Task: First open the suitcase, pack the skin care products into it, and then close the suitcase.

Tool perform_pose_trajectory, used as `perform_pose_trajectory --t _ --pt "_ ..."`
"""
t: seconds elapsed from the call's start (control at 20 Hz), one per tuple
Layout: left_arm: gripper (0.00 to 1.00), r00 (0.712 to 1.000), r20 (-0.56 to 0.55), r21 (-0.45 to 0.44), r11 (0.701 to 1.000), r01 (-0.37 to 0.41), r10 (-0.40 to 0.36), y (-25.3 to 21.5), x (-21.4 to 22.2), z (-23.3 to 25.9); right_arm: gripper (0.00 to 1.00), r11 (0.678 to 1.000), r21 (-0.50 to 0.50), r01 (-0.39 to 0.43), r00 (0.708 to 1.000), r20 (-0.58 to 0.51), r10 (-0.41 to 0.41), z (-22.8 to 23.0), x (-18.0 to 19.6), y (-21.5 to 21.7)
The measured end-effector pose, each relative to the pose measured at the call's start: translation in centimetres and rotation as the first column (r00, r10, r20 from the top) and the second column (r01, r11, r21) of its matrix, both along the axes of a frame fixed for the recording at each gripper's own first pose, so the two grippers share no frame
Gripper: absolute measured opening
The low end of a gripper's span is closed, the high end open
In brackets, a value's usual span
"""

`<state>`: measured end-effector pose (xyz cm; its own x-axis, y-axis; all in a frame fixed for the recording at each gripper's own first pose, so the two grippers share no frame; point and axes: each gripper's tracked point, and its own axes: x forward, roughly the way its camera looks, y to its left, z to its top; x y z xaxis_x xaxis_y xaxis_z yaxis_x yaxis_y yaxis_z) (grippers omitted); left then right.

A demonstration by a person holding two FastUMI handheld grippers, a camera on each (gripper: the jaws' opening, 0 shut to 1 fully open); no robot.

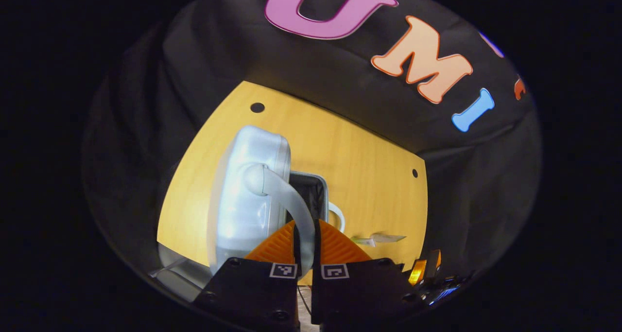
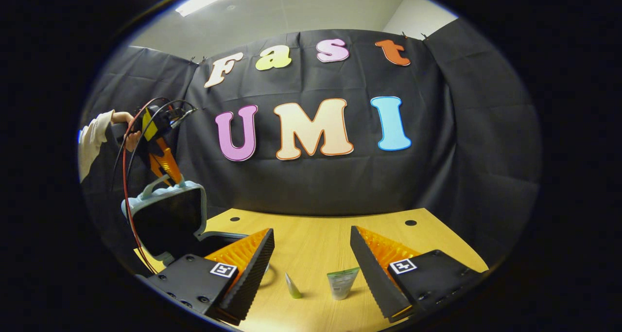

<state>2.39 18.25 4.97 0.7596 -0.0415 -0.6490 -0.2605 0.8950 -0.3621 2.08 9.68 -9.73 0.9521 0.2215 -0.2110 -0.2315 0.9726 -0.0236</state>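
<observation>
We lift the suitcase lid [image 2: 167, 215] by its handle [image 1: 286, 196], the left tool [image 1: 306, 247] clamped on that pale curved grip, both fingers pressed to it. In the right gripper view the same tool [image 2: 167, 169] hangs above the raised lid with a hand [image 2: 124, 125] and a pale sleeve [image 2: 92, 140] behind it, and a red cable [image 2: 125, 196] loops down beside the case. The suitcase [image 1: 245, 196] stands at the left end of the yellow wooden surface [image 2: 316, 239], its lid close to upright and the dark lining facing the middle of the surface.

Our right tool [image 2: 311, 269] waits low over the surface, fingers wide apart and empty. Just ahead of it lie the skin care products: a small green tube [image 2: 342, 282] between the fingers, near the right one, and a slimmer pale tube [image 2: 292, 286] just beside it.

To finish the opening well, we judge the lid should swing on past upright along the hinge's arc, not be pulled straight up, so that the base stays flat. We would let go only once the lid rests by itself; freed too soon, it may drop shut. The cable should stay clear of the rim. Then the right tool can take the green tube squarely across its body.
</observation>
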Motion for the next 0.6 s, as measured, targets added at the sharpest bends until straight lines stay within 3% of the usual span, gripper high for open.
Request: perform_pose_trajectory --t 0.05,0.15,0.35,0.6 --pt "0.04 1.000 0.009 0.004 1.000 -0.025 0.025 1.6 -0.6 0.4 0.98 1.000 0.002 -0.002 1.000 0.000 0.002 -0.1 0.1 0.5" --pt "0.04 0.997 0.023 0.042 0.996 -0.078 0.077 5.2 -1.8 0.6 0.95 1.000 0.003 -0.006 1.000 0.001 0.006 -0.2 0.1 1.4" --pt "0.03 0.986 0.022 0.240 0.956 -0.168 0.168 12.8 -4.4 -0.6 0.95 1.000 0.027 0.006 1.000 0.001 -0.006 -0.2 0.3 2.6" --pt "0.04 0.958 0.033 0.298 0.912 -0.283 0.286 18.9 -5.9 -2.8 0.98 0.999 0.010 0.035 0.999 -0.001 -0.035 -0.6 0.2 3.0"
